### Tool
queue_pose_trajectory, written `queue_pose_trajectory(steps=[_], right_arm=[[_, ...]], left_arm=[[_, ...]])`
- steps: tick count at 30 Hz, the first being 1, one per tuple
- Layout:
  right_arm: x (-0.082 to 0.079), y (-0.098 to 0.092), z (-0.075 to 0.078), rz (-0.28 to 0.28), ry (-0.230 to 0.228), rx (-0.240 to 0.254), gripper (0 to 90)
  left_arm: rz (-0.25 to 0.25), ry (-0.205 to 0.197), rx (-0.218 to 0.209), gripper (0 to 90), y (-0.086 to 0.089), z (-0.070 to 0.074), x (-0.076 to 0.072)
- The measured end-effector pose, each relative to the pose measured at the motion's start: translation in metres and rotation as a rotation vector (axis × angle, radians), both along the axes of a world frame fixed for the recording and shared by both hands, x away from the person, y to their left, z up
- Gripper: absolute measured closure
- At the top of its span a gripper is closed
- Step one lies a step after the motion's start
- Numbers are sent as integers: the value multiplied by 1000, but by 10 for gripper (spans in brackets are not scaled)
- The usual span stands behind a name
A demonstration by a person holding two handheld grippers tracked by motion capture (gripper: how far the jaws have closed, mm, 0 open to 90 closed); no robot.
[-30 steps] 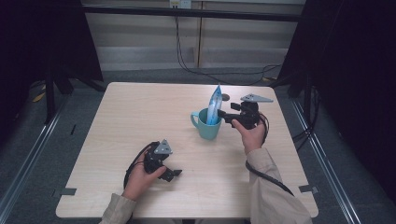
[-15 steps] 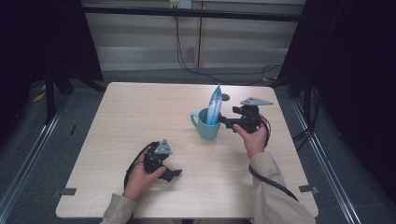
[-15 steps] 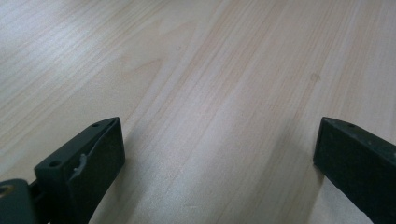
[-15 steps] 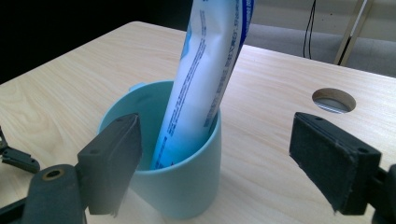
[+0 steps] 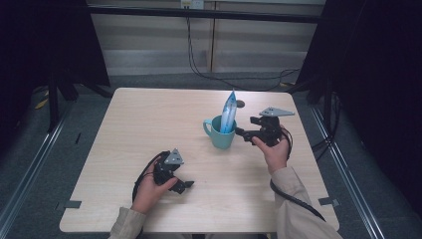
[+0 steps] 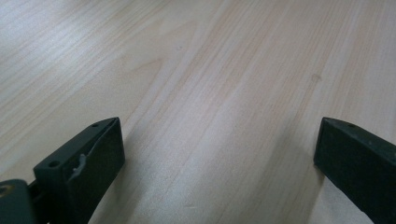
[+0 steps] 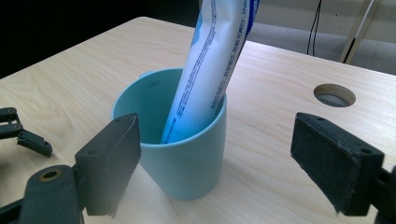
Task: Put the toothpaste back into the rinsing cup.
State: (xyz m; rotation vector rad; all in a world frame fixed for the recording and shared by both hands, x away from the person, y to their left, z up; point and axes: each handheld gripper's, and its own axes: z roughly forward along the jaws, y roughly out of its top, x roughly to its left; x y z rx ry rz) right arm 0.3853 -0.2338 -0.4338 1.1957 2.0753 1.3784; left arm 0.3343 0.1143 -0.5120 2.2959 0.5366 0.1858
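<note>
A teal cup point(image 5: 220, 133) stands on the wooden table point(image 5: 149, 119), right of centre, handle to the left. A blue and white tube point(image 5: 229, 112) leans upright inside it. My right gripper point(image 5: 247, 126) is just right of the cup and points at it. Its jaws have just been opening and are open. In the right gripper view the cup point(image 7: 187, 163) and tube point(image 7: 210, 79) sit ahead of the right gripper point(image 7: 222, 156), with the pads clear of both. My left gripper point(image 5: 183, 178) rests near the front edge, open, with bare wood between the left gripper's point(image 6: 219, 158) jaws.
A round cable hole point(image 5: 241, 104) is in the table behind the cup, also seen as the hole point(image 7: 334, 94) in the right gripper view. Black cables point(image 5: 209, 74) lie on the floor past the far edge. Dark curtains flank both sides.
The right gripper has drawn back slightly from the tube toward the person, and its jaws stand wider. The left hand and gripper have not moved.
</note>
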Motion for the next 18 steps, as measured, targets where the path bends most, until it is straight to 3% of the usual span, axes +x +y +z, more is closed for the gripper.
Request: queue_pose_trajectory(steps=[10,18], right_arm=[[-14,-5,-3,36,18,-10,140],[-24,-5,-7,67,28,-47,138]], left_arm=[[-6,-1,6,15,0,0,0],[-3,-1,4,15,0,0,0]])
